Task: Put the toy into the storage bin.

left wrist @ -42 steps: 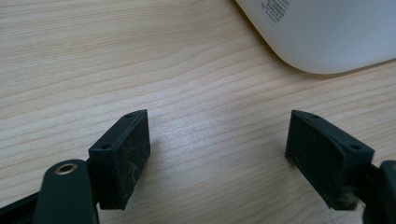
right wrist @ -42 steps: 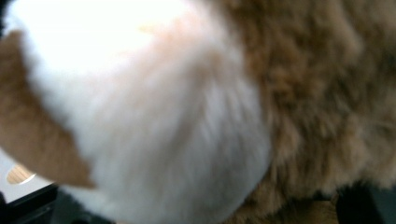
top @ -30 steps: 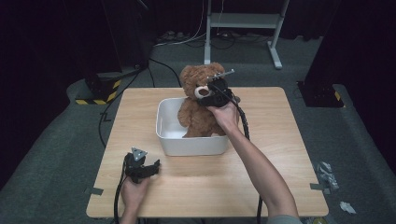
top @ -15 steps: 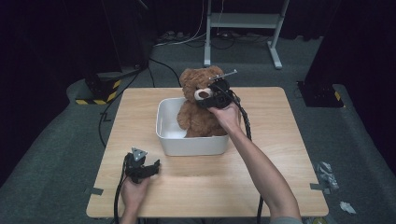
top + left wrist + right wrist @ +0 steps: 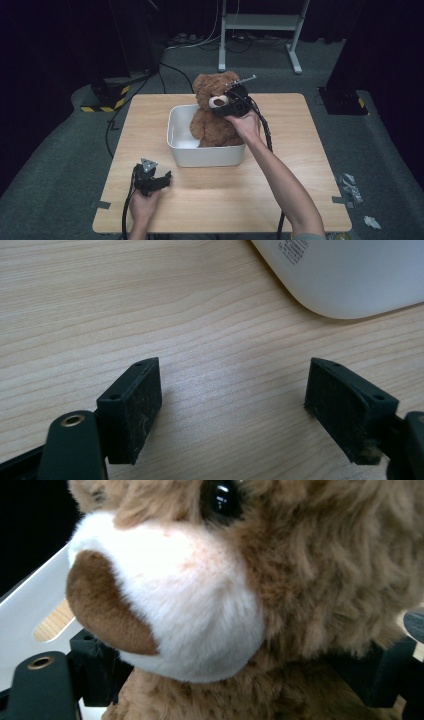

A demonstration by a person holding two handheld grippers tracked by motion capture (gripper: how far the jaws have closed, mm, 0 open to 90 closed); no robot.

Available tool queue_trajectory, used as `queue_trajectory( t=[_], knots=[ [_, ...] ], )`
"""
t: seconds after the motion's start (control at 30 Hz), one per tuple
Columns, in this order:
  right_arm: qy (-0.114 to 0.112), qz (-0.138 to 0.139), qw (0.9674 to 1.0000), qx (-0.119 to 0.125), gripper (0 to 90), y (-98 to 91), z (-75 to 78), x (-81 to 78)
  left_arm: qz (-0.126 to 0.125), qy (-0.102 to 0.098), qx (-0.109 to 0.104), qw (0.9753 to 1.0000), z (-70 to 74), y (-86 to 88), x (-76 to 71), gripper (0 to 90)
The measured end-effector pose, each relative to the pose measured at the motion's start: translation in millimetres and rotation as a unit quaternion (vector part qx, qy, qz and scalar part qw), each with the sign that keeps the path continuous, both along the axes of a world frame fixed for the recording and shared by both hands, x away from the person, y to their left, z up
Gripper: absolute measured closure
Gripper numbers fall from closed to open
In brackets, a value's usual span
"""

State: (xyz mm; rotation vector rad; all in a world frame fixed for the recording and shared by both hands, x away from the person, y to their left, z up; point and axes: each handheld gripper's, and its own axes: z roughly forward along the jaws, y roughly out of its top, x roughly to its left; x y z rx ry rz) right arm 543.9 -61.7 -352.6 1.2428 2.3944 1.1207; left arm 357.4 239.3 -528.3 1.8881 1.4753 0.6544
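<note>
a white rectangular plastic tub (image 5: 200, 152) holds a brown plush teddy bear (image 5: 212, 125), its neck grasped by the right gripper (image 5: 230, 102); the left gripper (image 5: 152, 181) rests released on the light wooden table (image 5: 280, 175).

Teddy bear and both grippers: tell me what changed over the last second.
The teddy bear has sunk a little deeper into the white tub, carried down by the right gripper, whose jaws stay on either side of its neck below the muzzle. Nothing was let go. The left gripper stayed where it was, open on the table near the tub's front corner, and the tub did not shift.
</note>
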Motion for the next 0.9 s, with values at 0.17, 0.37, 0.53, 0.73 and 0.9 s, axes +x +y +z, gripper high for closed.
queue_trajectory(
  t=[0.17,0.37,0.53,0.73,0.9],
  knots=[
    [-0.006,0.003,1.0000,-0.004,14.0,-0.7,1.4,-2.0,0.001,0.000,0.000,1.0000,-0.1,-0.1,0.0,22.5],
    [-0.008,0.004,0.9999,-0.007,14.0,-2.6,2.8,-4.4,0.000,0.000,0.000,1.0000,0.0,0.0,0.0,22.5],
    [-0.010,0.005,0.9999,-0.011,14.0,-4.7,4.3,-6.2,-0.001,-0.001,0.001,1.0000,0.0,0.1,0.1,22.5],
    [-0.018,0.001,0.9998,-0.010,13.9,-6.5,5.9,-10.1,-0.002,0.000,0.001,1.0000,0.0,0.1,0.1,22.8],
    [-0.018,0.004,0.9998,-0.007,13.9,-9.4,6.2,-11.7,-0.001,-0.001,-0.001,1.0000,-0.1,-0.1,0.2,22.8]
  ],
)
